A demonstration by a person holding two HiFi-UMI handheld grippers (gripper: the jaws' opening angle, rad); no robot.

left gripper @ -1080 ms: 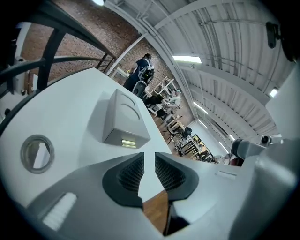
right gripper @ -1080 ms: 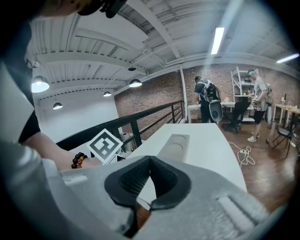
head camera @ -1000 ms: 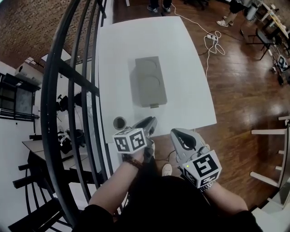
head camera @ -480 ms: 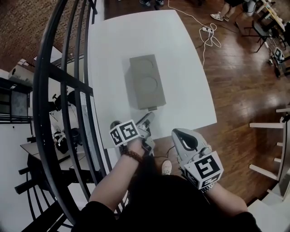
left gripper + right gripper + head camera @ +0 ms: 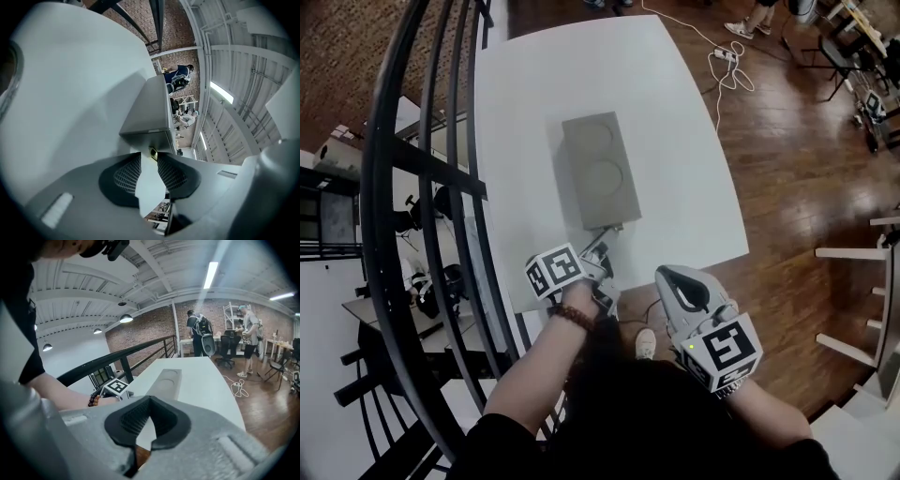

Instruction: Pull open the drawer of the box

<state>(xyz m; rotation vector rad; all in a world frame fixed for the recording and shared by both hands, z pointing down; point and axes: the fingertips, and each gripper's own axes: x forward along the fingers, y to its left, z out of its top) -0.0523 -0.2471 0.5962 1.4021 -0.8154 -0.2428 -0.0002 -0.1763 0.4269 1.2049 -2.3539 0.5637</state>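
A long grey box [image 5: 598, 169] with two round recesses on top lies on the white table [image 5: 675, 141]. Its drawer front faces me, with a small handle [image 5: 619, 226] low on it. My left gripper [image 5: 602, 246] is right in front of that handle. In the left gripper view, the brass handle [image 5: 153, 153] sits at the tips of the left gripper [image 5: 149, 157]. The jaws are opening and the pads [image 5: 126, 174] do not press on the handle. My right gripper [image 5: 667, 274] hangs off the table's near edge, shut on nothing, also shown as the right gripper [image 5: 149, 401].
A black metal railing [image 5: 441, 187] runs along the table's left side. A cable with a power strip [image 5: 722, 66] lies on the wooden floor at the right. People [image 5: 197, 333] stand at desks beyond the table's far end.
My left gripper has moved forward from the table's near edge up to the drawer front of the box. The right gripper has stayed where it was.
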